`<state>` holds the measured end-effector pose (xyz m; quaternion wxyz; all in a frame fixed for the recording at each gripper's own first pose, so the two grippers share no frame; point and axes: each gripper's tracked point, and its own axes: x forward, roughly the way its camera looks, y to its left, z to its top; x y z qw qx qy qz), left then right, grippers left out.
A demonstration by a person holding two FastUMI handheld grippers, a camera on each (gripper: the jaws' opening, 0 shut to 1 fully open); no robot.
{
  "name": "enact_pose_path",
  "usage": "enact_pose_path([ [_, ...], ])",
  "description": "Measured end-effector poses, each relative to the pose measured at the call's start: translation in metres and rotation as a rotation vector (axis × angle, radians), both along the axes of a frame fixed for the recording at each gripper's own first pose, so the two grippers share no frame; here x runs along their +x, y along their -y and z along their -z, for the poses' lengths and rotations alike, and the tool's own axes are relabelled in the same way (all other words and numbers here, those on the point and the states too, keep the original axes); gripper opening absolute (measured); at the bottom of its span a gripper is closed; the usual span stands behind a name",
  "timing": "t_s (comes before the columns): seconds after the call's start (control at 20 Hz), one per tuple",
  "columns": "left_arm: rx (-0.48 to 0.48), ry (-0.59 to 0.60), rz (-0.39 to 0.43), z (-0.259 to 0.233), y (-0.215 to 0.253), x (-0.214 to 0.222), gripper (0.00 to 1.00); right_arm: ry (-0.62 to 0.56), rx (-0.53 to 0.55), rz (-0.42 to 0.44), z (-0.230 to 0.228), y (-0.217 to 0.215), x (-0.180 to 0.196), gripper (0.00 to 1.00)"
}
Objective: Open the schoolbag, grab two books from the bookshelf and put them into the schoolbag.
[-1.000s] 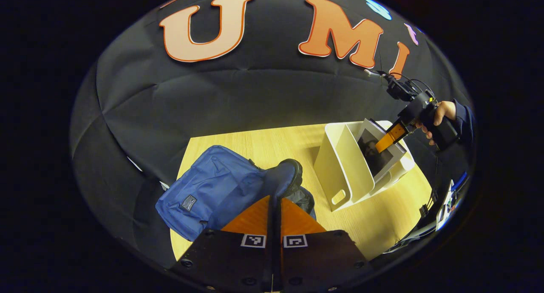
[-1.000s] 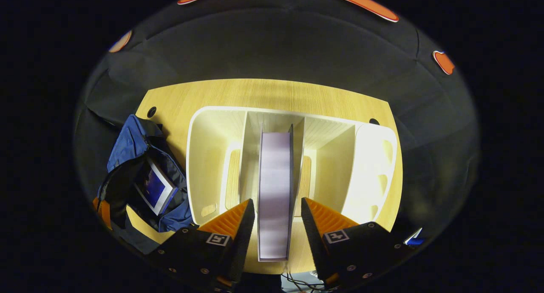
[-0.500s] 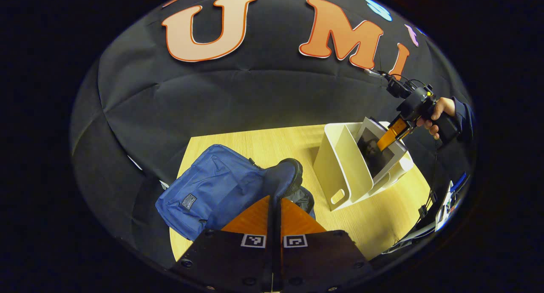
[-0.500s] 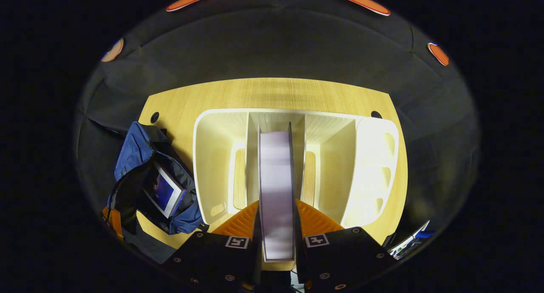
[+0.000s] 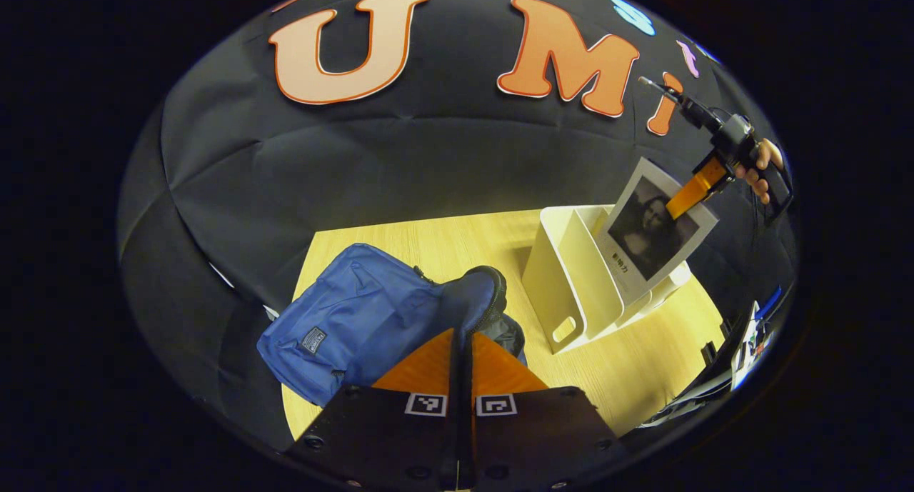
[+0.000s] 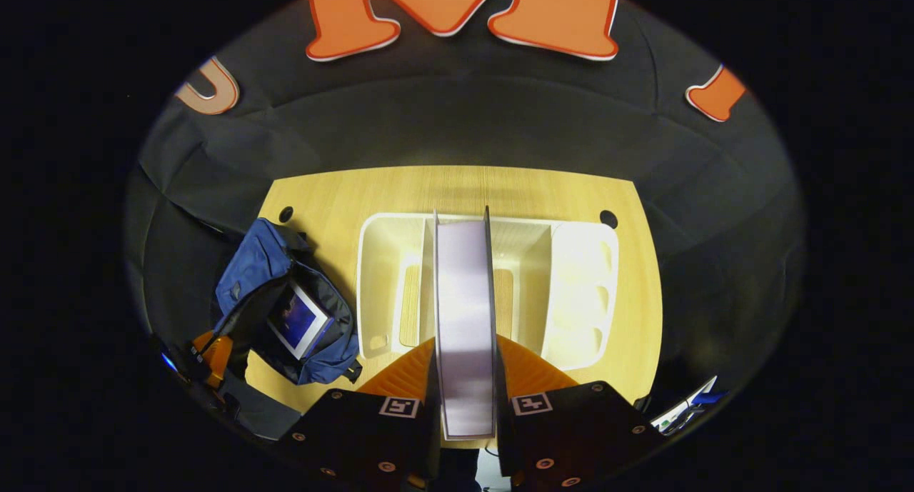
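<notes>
1. Looking along my left gripper point(image 5: 463, 349), I see its fingers clenched on the open flap of the blue schoolbag point(image 5: 357, 320) on the tabletop point(image 5: 628, 370). Farther off, my right gripper point(image 5: 691, 192) lifts a book point(image 5: 653, 238) from the white bookshelf point(image 5: 571, 278).

2. Looking along my right gripper point(image 6: 465, 378), its fingers clamp that book point(image 6: 464, 320) by its edge, above the bookshelf point(image 6: 578, 292). It looks stiff and light; I judge a grip near the spine safest. The schoolbag point(image 6: 257, 270) already holds one book point(image 6: 296, 320).

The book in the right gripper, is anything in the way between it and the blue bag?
Nothing visible. The right gripper holds the book lifted above the white bookshelf; bare table lies between there and the schoolbag. The left gripper holds its flap open, with one book already inside.
</notes>
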<state>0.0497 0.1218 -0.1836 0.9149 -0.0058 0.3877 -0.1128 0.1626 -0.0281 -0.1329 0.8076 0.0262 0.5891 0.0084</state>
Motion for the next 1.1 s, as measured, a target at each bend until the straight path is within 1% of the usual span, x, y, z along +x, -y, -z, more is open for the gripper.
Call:
enact_pose_path([
  [0.2,0.003,0.011,0.014,-0.002,-0.003,0.003,0.01,0.053,0.02,-0.008,-0.037,-0.004,-0.011,0.32],
  [0.45,-0.002,0.014,0.024,-0.004,-0.003,0.002,0.01,0.097,0.051,-0.01,-0.063,-0.01,-0.027,0.32],
  [0.5,-0.003,0.015,0.025,-0.005,-0.003,0.002,0.01,0.107,0.059,-0.012,-0.066,-0.013,-0.029,0.41],
  [0.55,-0.003,0.015,0.026,-0.002,-0.005,0.002,0.01,0.122,0.072,-0.005,-0.07,-0.015,-0.029,0.41],
  [0.6,-0.004,0.015,0.03,-0.003,-0.005,0.003,0.01,0.129,0.088,0.002,-0.071,-0.018,-0.031,0.32],
  [0.7,-0.005,0.011,0.039,-0.002,-0.003,0.002,0.01,0.133,0.093,0.011,-0.064,-0.016,-0.034,0.3],
  [0.75,0.0,0.01,0.047,-0.001,-0.003,0.0,0.01,0.112,0.082,0.025,-0.056,-0.014,-0.039,0.39],
  [0.8,0.006,0.013,0.055,-0.001,-0.002,0.001,0.01,0.092,0.087,0.029,-0.046,-0.015,-0.044,0.3],
  [0.85,0.011,0.014,0.064,0.0,-0.002,0.0,0.01,0.081,0.102,0.047,-0.042,-0.015,-0.045,0.29],
  [0.9,0.015,0.015,0.07,0.0,-0.002,0.0,0.01,0.077,0.12,0.051,-0.04,-0.02,-0.046,0.19],
  [0.95,0.017,0.014,0.075,0.001,-0.002,-0.001,0.01,0.082,0.133,0.056,-0.041,-0.019,-0.047,0.28],
  [1.05,0.015,0.011,0.075,0.002,-0.003,0.0,0.01,0.107,0.147,0.066,-0.051,-0.02,-0.045,0.28],
  [1.1,0.014,0.012,0.076,0.0,-0.003,0.0,0.01,0.116,0.172,0.074,-0.056,-0.022,-0.045,0.28],
])
